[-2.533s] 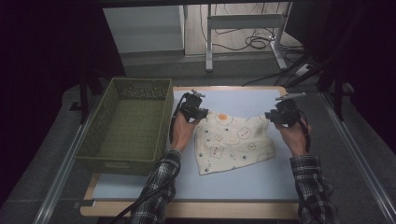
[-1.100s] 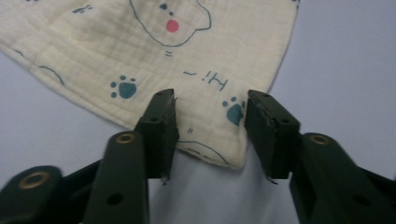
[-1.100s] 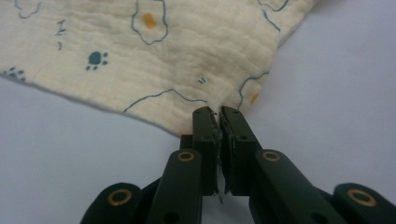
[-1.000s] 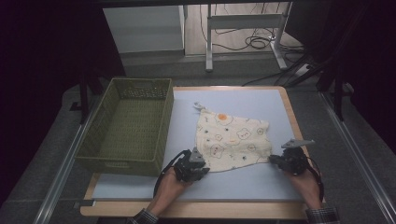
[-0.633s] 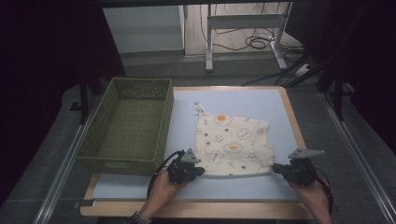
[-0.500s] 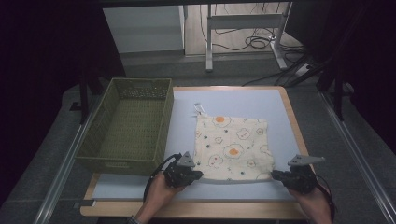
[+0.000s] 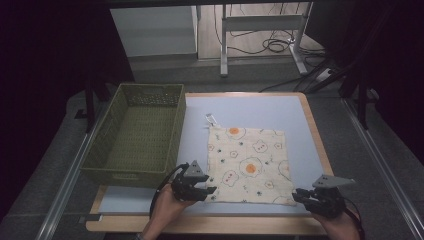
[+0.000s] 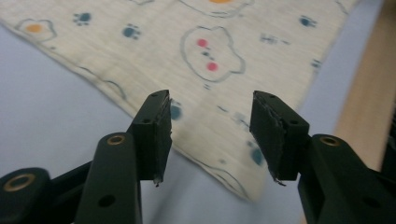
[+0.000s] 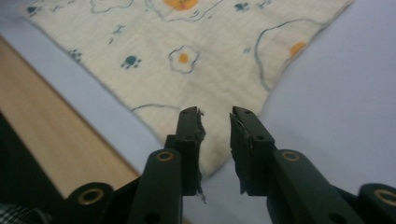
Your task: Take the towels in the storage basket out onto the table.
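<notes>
both hands come in from the near edge, held low and level. the left gripper (image 7: 209, 190) has just been opening, its jaws apart with nothing pinched. the right gripper (image 7: 298, 195) has also just been opening, its jaws parted more narrowly.

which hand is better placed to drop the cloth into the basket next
Left, likely. The left gripper sits at the cloth's near corner on the side next to the basket, jaws just opened, corner lying loose between them. The right gripper is at the far corner, away from the basket.
</notes>
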### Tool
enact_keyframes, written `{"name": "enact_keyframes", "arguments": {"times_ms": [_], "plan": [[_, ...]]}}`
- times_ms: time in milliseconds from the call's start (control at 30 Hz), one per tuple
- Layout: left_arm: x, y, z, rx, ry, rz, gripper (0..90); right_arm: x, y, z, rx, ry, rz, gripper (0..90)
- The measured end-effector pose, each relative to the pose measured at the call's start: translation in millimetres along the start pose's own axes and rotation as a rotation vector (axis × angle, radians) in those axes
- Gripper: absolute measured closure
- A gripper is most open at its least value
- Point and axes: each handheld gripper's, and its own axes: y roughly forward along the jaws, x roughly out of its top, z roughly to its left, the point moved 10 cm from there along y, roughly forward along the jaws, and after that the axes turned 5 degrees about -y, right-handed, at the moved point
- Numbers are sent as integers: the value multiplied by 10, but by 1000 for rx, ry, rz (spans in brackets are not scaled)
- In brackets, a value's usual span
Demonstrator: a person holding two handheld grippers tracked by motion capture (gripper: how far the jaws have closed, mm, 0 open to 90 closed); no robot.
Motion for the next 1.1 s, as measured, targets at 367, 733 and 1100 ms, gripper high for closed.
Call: {"name": "enact_keyframes", "arguments": {"times_ms": [367,733,1100], "plan": [[255,325,284,76,-37,-8,417,194,240,-279,-35,2,1,639],[608,443,651,179,-55,-28,425,433,438,-574,-59,32,-25,640],[810,647,1056,242,-98,-37,444,693,697,-898,-74,64,-39,684]]}}
